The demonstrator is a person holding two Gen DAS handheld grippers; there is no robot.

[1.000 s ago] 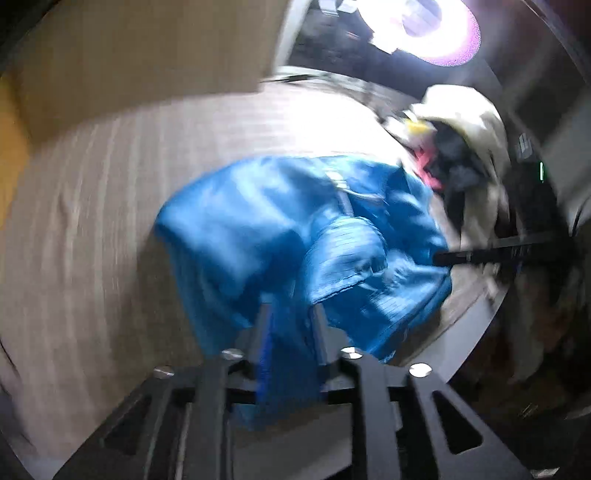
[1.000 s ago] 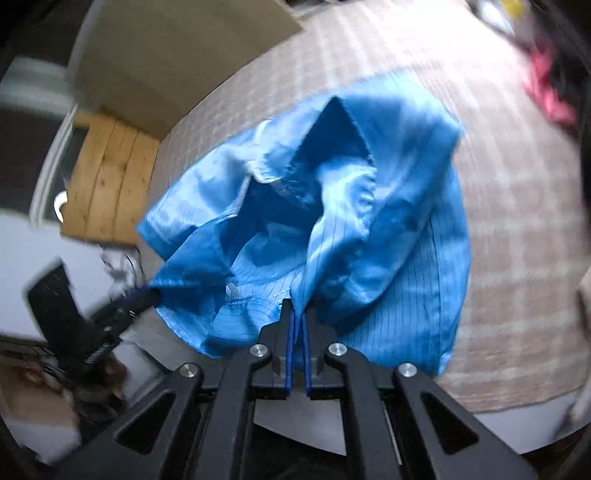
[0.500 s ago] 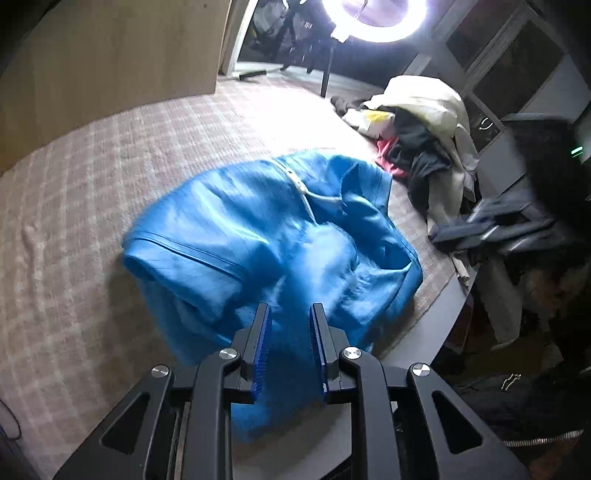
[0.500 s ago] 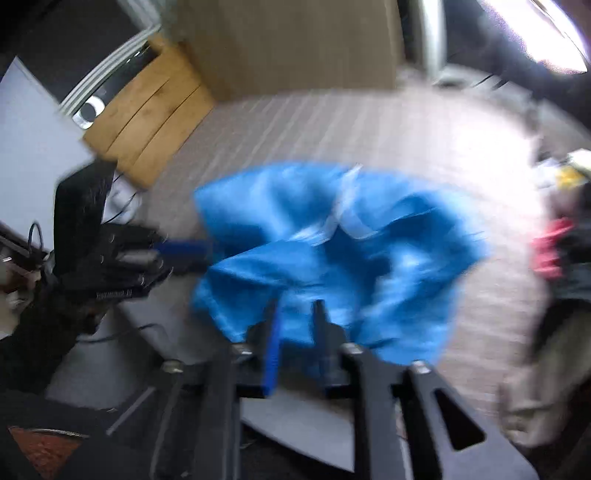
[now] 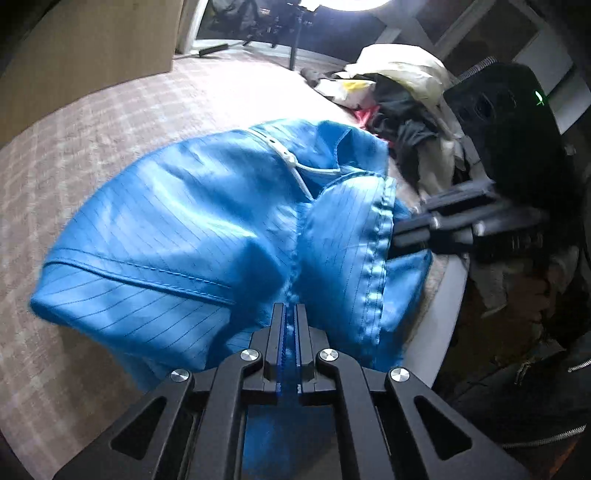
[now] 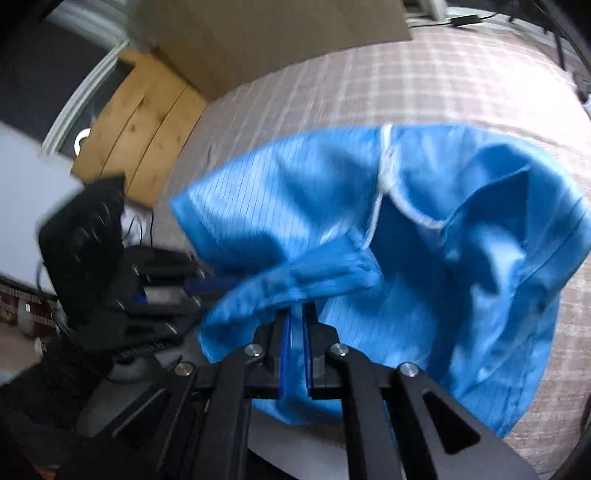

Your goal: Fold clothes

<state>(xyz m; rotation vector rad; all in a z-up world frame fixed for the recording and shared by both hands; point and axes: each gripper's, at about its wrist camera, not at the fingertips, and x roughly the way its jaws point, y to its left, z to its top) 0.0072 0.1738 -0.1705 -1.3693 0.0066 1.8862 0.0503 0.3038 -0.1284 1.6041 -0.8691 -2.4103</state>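
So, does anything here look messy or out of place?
Yes. The blue garment lies crumpled, not flat, near the table edge, with part hanging over it. Beyond it, a pile of clothes sits in a loose heap.

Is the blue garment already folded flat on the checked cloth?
No. The blue garment lies bunched and puffed up on the checked cloth, its white zipper curling across loose folds.

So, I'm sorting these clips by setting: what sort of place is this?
Probably a home room, perhaps a bedroom. A pink checked cover spreads over the wide surface like bedding, a pile of mixed clothes waits at its far edge, and a ring light on a stand suggests it is set up for filming.
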